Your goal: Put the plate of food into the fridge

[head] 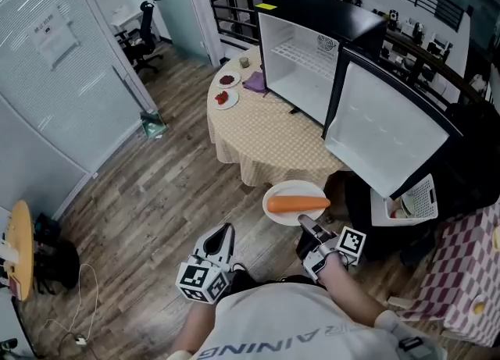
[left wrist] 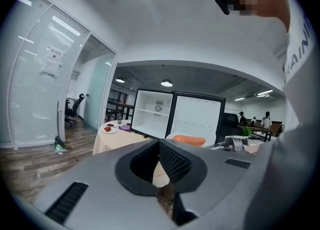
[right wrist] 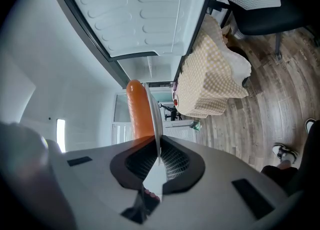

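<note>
The right gripper (right wrist: 159, 157) had its jaws closed on the near rim of a white plate (head: 280, 190), which showed edge-on between the two pads in the right gripper view. A long orange piece of food (head: 297, 204) lay across the plate. The plate was held in the air, over the wooden floor (head: 172, 194), just near of the round tabletop's (head: 266, 132) edge and still outside the fridge.

The left gripper (left wrist: 159, 143) hung to the left of the plate and apart from it. Its jaws were together at the tips, with nothing between them.

The black fridge (head: 336, 19) stood on the far right part of the tabletop, which was covered with a checked yellow cloth. Its door (head: 383, 128) stood wide open, swung out to the right, and the white inside with a wire shelf (head: 301, 52) was in plain view.

On the far left side of the tabletop, left of the fridge, sat two small plates of red food (head: 226, 90), one just beside the other, and a purple cloth (head: 255, 82) lay between them and the fridge. A white mesh basket (head: 416, 197) sat low at the right, below the open door. An office chair (head: 145, 34) stood well away at the far left.
</note>
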A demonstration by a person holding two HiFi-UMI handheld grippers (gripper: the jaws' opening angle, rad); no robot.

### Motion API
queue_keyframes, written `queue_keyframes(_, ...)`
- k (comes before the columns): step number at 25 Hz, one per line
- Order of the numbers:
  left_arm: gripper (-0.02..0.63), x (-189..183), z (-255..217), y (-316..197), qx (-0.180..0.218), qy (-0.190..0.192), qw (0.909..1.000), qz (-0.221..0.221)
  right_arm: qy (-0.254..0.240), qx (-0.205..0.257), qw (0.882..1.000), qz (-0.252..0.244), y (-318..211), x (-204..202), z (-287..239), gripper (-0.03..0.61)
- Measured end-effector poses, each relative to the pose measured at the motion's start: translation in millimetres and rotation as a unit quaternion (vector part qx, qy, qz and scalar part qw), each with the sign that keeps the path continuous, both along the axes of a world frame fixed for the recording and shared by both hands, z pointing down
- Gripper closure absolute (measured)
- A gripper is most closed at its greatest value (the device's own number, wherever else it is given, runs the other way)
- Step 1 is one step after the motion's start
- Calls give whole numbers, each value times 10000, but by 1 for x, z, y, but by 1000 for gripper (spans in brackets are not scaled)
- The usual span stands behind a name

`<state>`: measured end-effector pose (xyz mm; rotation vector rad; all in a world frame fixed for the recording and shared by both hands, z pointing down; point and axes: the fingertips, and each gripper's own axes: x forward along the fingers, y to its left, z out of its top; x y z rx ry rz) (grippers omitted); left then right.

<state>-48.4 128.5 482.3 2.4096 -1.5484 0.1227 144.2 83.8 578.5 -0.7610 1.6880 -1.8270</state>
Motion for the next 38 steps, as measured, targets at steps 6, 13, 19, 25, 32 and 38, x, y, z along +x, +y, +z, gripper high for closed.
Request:
queue_keyframes(6,604,-3,11,-43,-86,105,9997,207,13,-48,9999,145,-31,-6,9,542)
queue_keyframes(13,604,-16,4,-127,17,95,9970,764,32,23,9978,668,-93,-18,0,543)
queue_keyframes(19,604,-37,-3,-187,-42,102,9913,1315,36,53,9927,1206,-142,-37,-12,543)
queue_keyframes(25,604,-66,0,-243,-109,100,9847,1734,26,106,9868,1614,-185,-62,-21,543)
queue_keyframes(32,604,-104,8,-300,-164,84,9783,2063,56,127,9772,2121,-224,-84,-24,542)
queue_keyframes(38,604,-97,18,-325,-286,281,9727,2286,252,65,9724,2317,-234,-79,-22,543)
